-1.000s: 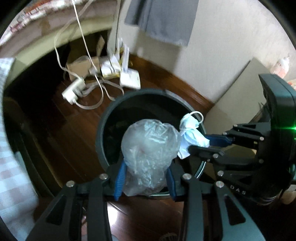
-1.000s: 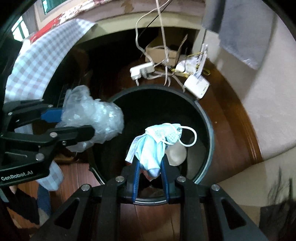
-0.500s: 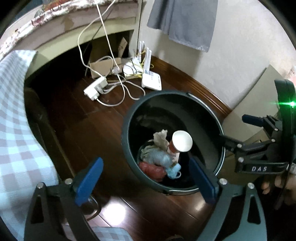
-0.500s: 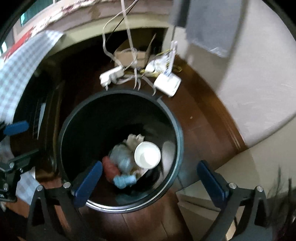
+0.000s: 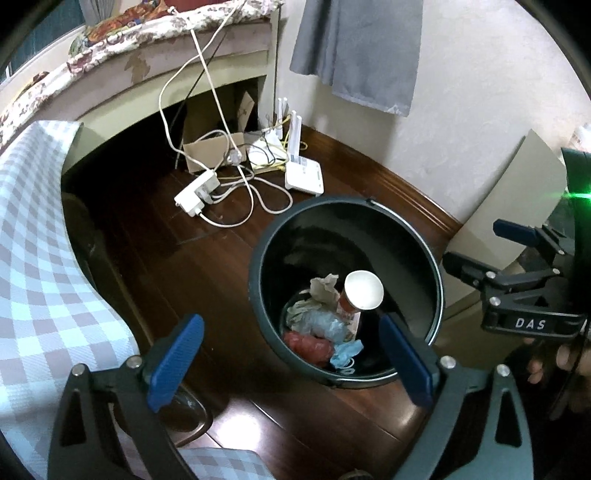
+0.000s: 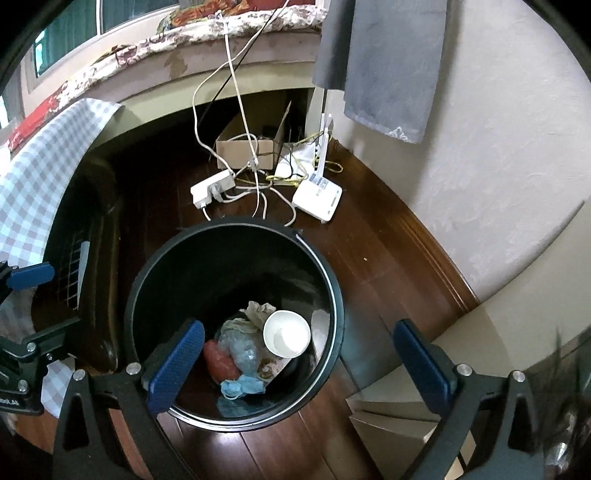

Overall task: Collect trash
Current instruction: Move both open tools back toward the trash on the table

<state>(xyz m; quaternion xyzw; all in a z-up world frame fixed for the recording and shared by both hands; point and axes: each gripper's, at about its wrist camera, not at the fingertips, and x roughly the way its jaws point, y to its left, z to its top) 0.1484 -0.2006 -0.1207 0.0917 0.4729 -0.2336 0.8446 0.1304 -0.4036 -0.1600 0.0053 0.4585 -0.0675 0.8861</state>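
The left gripper (image 5: 291, 360) hangs above a black trash bin (image 5: 255, 280) on the dark wood floor (image 5: 192, 258), its two blue-padded fingers (image 5: 176, 356) spread wide with nothing between them. The right gripper (image 6: 301, 367) is likewise splayed and empty over the same bin (image 6: 332, 280).

Only the left wrist view shows the right gripper from the side (image 5: 517, 258), with the letters "DAS" on its body, a green light above it and part of the person's hand beneath. Only the right wrist view shows the window (image 6: 92, 22) behind the floral ledge, and just a sliver of the left gripper at its left edge (image 6: 26, 310).

The trash lies at the bottom of the bin: one paper cup (image 6: 286, 334) mouth up, one red wad (image 6: 221, 362), one clear plastic bag (image 6: 240, 349), one pale blue face mask (image 6: 242, 386) and one crumpled brownish paper (image 6: 258, 310). More scraps beneath them are too tangled to count.

Beyond the bin are one white power strip (image 5: 195, 194), one white router (image 5: 303, 173) with upright antennas, one cardboard box (image 6: 247, 149) and looping white cables (image 5: 255, 199). A second white device behind the router is largely hidden by cords. A grey cloth (image 6: 384, 62) hangs on the wall, its top cut off. A checked fabric (image 5: 40, 258) fills the left side.
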